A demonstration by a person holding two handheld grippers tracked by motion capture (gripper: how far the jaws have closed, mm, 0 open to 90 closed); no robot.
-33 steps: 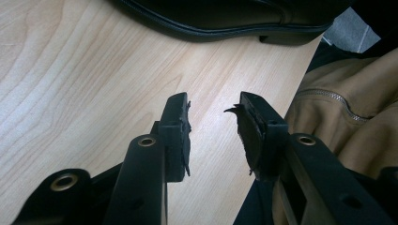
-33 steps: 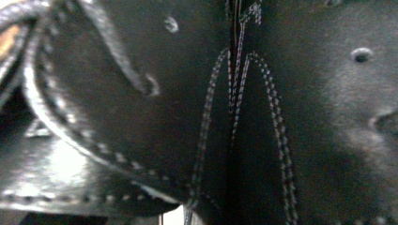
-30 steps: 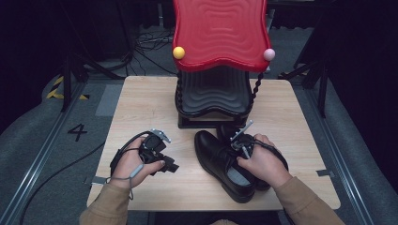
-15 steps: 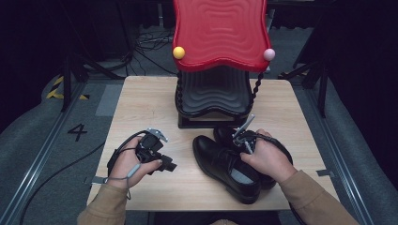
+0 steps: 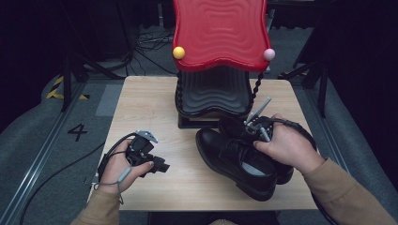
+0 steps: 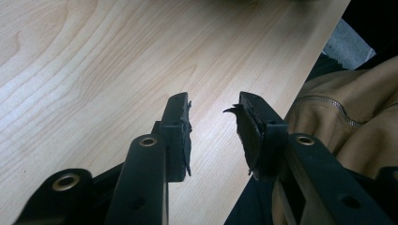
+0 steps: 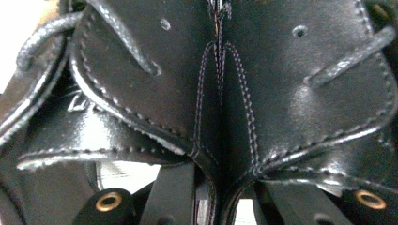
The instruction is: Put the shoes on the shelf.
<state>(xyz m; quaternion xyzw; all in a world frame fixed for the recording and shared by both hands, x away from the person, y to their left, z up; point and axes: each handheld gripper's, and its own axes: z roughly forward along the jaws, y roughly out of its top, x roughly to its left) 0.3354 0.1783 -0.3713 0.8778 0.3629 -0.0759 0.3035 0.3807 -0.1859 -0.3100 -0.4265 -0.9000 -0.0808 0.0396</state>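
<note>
Figure: shoe handling at the bench [image 5: 141, 98], seen from the high view and both gripper views.

Landmark: the rack [image 5: 213, 91] (black wavy base under a red wavy top, standing at the bench's far middle).

Two black shoes lie just in front of the rack and to its right. The near shoe [image 5: 234, 161] points its toe toward the rack. The far shoe [image 5: 232, 126] lies close behind it, largely covered by the right hand [image 5: 288, 150].

The right tongs [image 5: 244, 129] are pinching a fold of shoe leather [image 7: 220, 93]: in the right gripper view the stitched seam runs straight down between the jaws, which stand pressed close on it. Which of the two shoes is held cannot be told for certain; it looks like the far one.

The left tongs [image 6: 213, 131] are spread and hold nothing, hovering over bare wood in front of the rack and to its left, near the bench's front edge.

Step in hand, as judged: a shoe is gripped and ready to be lifted or shifted. The next move calls for a firm pinch kept on the seam and a lift clear of the other shoe, which lies touching or nearly so.

Room: open bench lies left of the rack. The red top overhangs the rack's base, so a high lift there risks a knock. The right edge is close to the shoes.
</note>
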